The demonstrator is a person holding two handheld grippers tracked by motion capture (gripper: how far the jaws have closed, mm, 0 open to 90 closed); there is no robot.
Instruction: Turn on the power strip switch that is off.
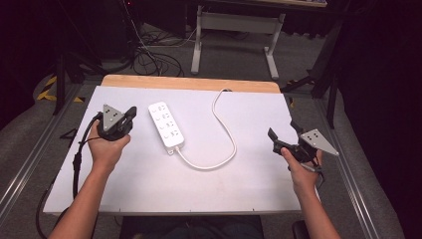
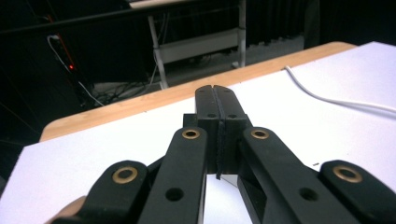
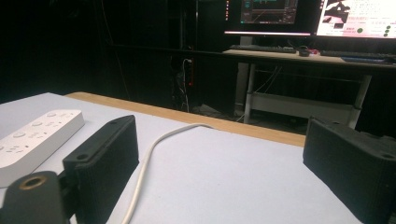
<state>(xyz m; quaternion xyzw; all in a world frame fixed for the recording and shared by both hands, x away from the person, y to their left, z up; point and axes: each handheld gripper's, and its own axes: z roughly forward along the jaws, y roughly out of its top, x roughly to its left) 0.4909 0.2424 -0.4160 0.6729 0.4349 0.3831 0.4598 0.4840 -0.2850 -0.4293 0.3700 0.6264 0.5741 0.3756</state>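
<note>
A white power strip (image 1: 166,125) lies on the white table top (image 1: 149,184), left of centre, and its white cable (image 1: 225,130) loops right and runs to the far edge. The strip (image 3: 32,137) and cable (image 3: 154,154) also appear in the right gripper view. My left gripper (image 1: 130,115) is held just left of the strip, jaws pressed together with nothing between them (image 2: 216,100). My right gripper (image 1: 284,130) hovers at the table's right side, jaws wide apart and empty (image 3: 224,172).
The table's wooden far edge (image 1: 189,82) borders a floor with tangled cables (image 1: 149,59) and a white desk frame (image 1: 234,35). Monitors (image 3: 308,14) glow on a desk beyond. Metal rails (image 1: 25,164) run along both sides of the table.
</note>
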